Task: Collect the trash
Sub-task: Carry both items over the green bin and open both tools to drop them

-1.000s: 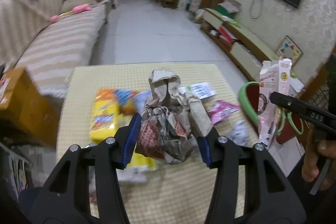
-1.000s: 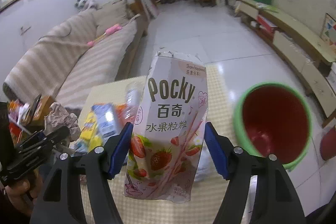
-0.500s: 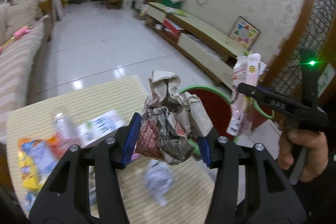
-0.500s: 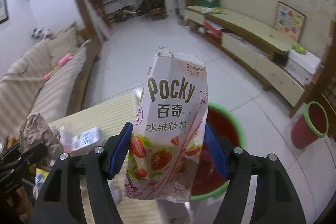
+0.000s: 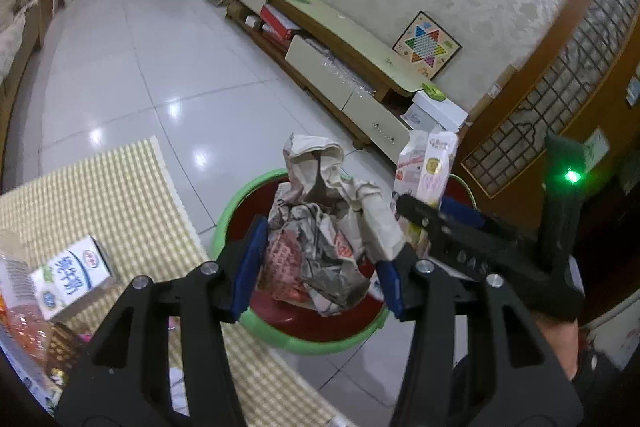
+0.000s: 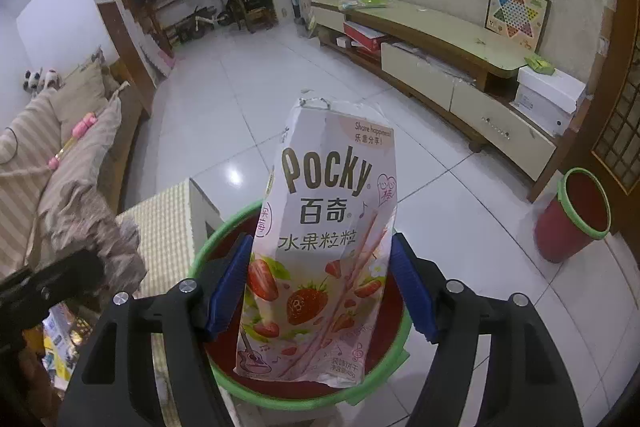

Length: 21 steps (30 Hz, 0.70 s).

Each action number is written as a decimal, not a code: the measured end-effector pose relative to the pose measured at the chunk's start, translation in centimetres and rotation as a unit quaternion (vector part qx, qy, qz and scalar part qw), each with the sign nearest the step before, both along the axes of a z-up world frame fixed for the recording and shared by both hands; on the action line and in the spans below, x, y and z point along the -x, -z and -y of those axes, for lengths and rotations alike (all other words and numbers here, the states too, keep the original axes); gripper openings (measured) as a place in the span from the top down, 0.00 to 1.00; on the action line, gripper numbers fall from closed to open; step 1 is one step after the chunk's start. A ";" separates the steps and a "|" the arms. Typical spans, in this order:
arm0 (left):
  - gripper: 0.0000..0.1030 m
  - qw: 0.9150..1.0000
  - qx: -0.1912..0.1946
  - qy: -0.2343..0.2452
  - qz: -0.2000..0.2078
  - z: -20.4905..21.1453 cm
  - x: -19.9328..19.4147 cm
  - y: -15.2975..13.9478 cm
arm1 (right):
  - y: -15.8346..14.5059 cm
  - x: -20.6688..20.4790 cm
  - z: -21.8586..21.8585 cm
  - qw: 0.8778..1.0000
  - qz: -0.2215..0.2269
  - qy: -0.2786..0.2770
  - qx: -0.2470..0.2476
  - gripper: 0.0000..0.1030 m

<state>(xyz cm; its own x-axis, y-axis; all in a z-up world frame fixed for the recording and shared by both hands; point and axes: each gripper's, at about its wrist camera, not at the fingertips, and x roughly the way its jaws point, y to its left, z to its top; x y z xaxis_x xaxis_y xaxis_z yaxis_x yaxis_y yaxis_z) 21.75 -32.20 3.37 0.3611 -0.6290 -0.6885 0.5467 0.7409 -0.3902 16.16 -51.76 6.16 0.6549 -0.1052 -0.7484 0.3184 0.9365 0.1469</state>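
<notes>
Left wrist: left gripper [image 5: 320, 263] pinches crumpled paper [image 5: 324, 223] between blue pads, held over the bin [image 5: 304, 341] beside the table [image 5: 100, 195]. Spread the jaws only while the wad is centred over the opening.

Right wrist: right gripper [image 6: 318, 287] clamps the Pocky box [image 6: 324, 251] upright over the same bin [image 6: 380, 385]. Likely best to tip it forward, then let go clear of the rim.

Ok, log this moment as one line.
left gripper: shut on crumpled paper bag | right gripper: shut on Pocky box | both over red bin | not yet released
</notes>
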 end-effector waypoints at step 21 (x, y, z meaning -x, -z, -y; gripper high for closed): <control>0.05 0.999 -0.004 -0.037 -0.012 0.2 -1.1 -0.2 | 1.5 -1.4 -0.9 0.999 -0.022 -0.005 0.038 0.07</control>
<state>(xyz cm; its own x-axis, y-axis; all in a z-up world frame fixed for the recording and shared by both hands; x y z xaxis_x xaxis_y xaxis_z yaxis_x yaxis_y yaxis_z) 22.87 -32.38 3.59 0.3892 -0.5953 -0.7030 0.4812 0.7821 -0.3959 17.52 -50.88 4.69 0.6226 -0.1571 -0.7666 0.3133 0.9477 0.0603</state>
